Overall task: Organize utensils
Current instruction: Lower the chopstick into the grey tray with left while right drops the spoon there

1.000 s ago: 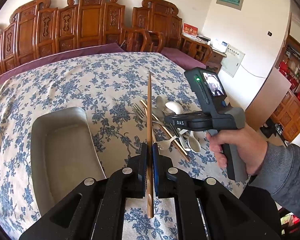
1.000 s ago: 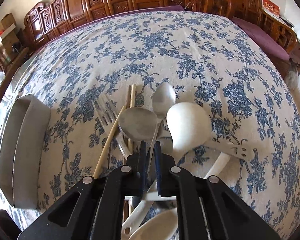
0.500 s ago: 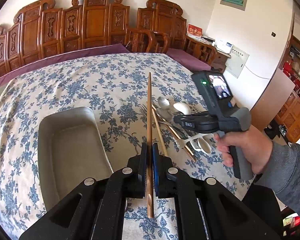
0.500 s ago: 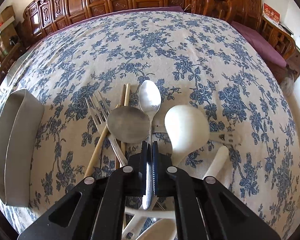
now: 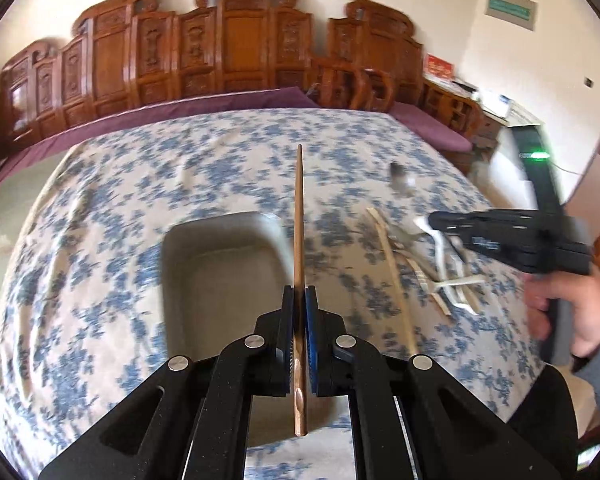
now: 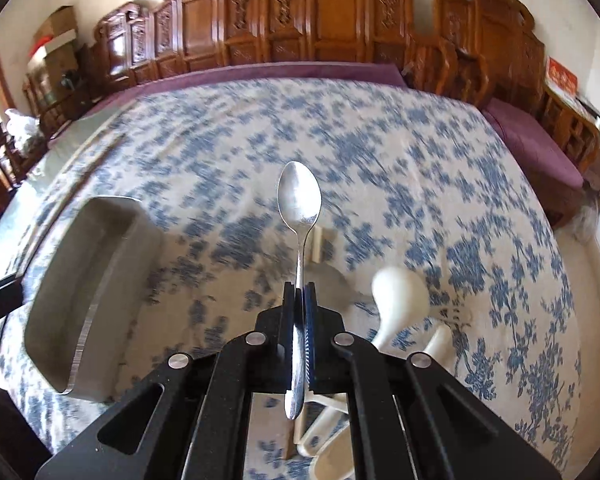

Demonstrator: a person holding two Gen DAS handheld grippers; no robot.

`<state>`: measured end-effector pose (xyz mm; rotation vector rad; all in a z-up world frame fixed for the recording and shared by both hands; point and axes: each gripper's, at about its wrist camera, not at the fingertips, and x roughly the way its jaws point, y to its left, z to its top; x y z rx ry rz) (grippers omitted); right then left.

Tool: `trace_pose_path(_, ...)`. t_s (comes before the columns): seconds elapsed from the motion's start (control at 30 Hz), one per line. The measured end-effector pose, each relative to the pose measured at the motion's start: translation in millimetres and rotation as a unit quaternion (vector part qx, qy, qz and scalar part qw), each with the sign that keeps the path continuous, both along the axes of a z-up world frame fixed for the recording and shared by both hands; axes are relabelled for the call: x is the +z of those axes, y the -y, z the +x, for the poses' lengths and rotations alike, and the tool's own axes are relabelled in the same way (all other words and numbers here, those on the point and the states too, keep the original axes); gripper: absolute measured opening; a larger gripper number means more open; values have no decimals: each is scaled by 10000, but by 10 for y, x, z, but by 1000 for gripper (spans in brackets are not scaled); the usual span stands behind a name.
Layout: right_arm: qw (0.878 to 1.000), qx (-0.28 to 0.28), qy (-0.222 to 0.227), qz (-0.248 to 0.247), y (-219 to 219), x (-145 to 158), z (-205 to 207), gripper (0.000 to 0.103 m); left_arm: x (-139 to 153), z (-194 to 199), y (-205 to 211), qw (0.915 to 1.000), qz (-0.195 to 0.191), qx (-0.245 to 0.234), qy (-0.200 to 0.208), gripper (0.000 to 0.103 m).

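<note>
From where I stand the main risk is a slip. The left tool is clamped on a long brown wooden chopstick, gripped near its lower end, so most of its length sticks out ahead with little held; a quick swing or a knock against the rim of the grey rectangular metal tray could twist it between the jaws or drop it on the desk with its blue-flowered white cloth. The right tool is shut on the thin handle of a shiny silver metal spoon, a smooth, narrow grip that could pivot under the heavier bowl. Both views are blurred, which suggests fast motion, and both tools seem bound for the same tray, so they could bump each other.

The chopstick points straight ahead out of the left tool, its tip above the tray's far right corner. The spoon stands out ahead of the right tool, bowl foremost, clear of the cloth. The tray lies well to its left, and the white ceramic soup spoon and other loose utensils sit just to its right.
</note>
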<state>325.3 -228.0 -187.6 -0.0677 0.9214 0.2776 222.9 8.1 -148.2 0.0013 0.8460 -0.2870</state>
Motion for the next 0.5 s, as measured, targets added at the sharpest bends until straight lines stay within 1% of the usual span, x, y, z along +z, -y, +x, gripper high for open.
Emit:
trace_pose_path(0.2, 9991, 367, 101, 171, -253, 162, -145, 6, -243, 139, -255, 9981, 57, 423, -438, 4)
trace_pose_path(0.5, 9969, 708, 124, 306, -509, 238, -266, 6, -492, 161, -251, 9956, 204, 379, -836, 4)
